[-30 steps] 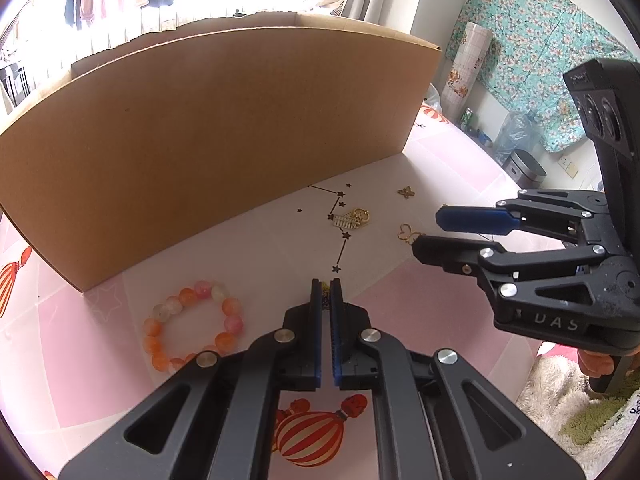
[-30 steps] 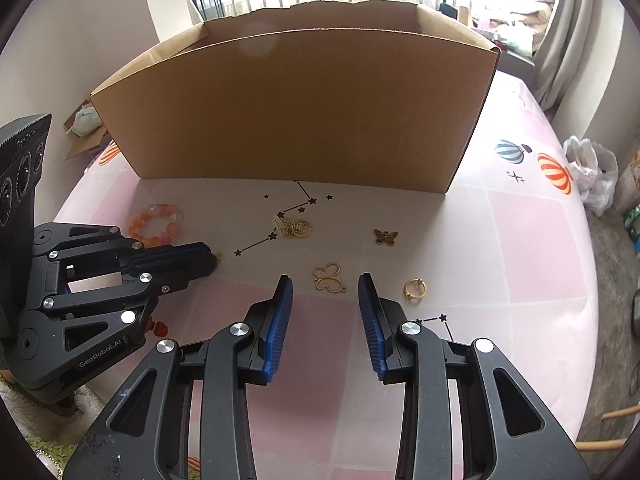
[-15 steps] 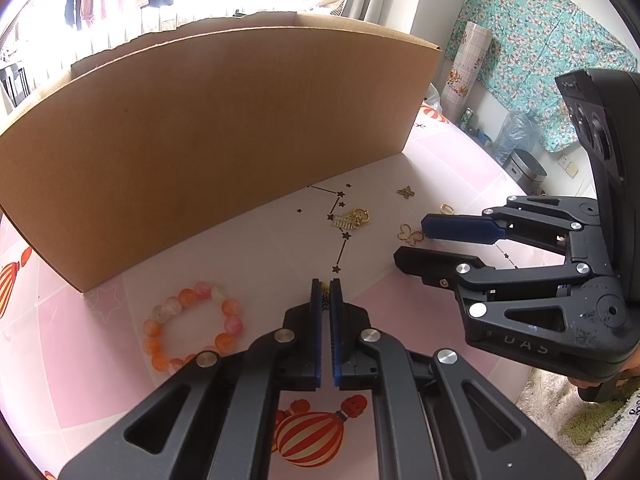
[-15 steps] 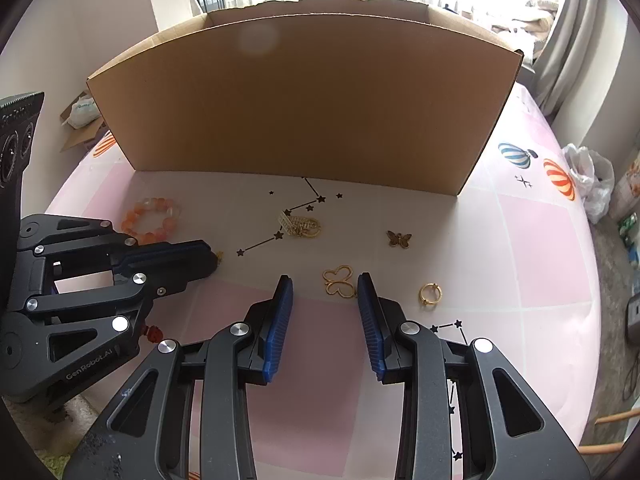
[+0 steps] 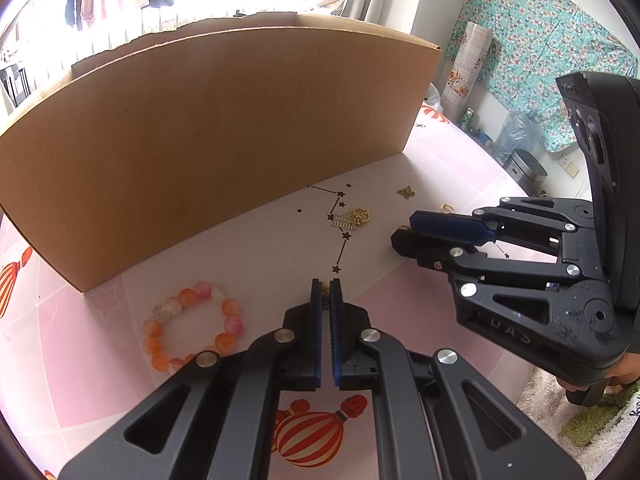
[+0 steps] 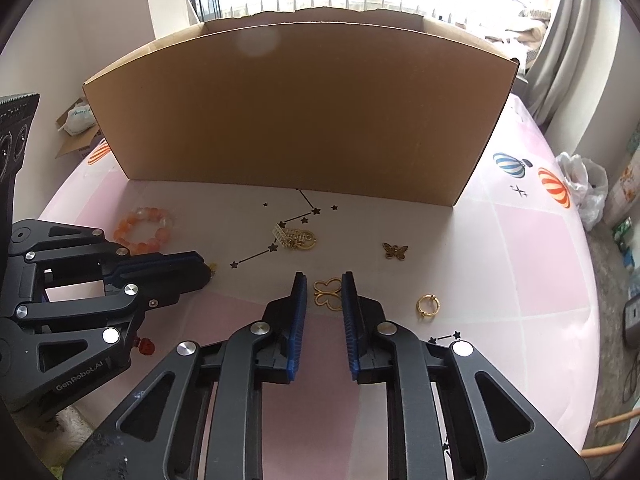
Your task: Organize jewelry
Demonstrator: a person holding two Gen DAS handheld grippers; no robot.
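My left gripper (image 5: 326,284) is shut on a small gold piece that peeks out at its tips, just above the tablecloth. An orange and pink bead bracelet (image 5: 230,308) lies to its left. My right gripper (image 6: 324,278) has its jaws closing around a gold open-work butterfly pendant (image 6: 328,295), which lies flat on the cloth between its fingertips; a small gap still shows on the left side. A gold charm cluster (image 6: 298,238), a bronze butterfly (image 6: 395,251) and a gold ring (image 6: 418,305) lie loose nearby.
A tall open cardboard box (image 6: 300,112) stands across the back of the table. The pink tablecloth (image 6: 520,264) has balloon and star prints. The left gripper (image 6: 206,268) sits close to the left of my right one. A fluffy rug lies past the table's near edge.
The right gripper slid forward toward the box until the gold butterfly pendant lay between its fingertips, and its jaws narrowed. The left gripper stayed still and shut.
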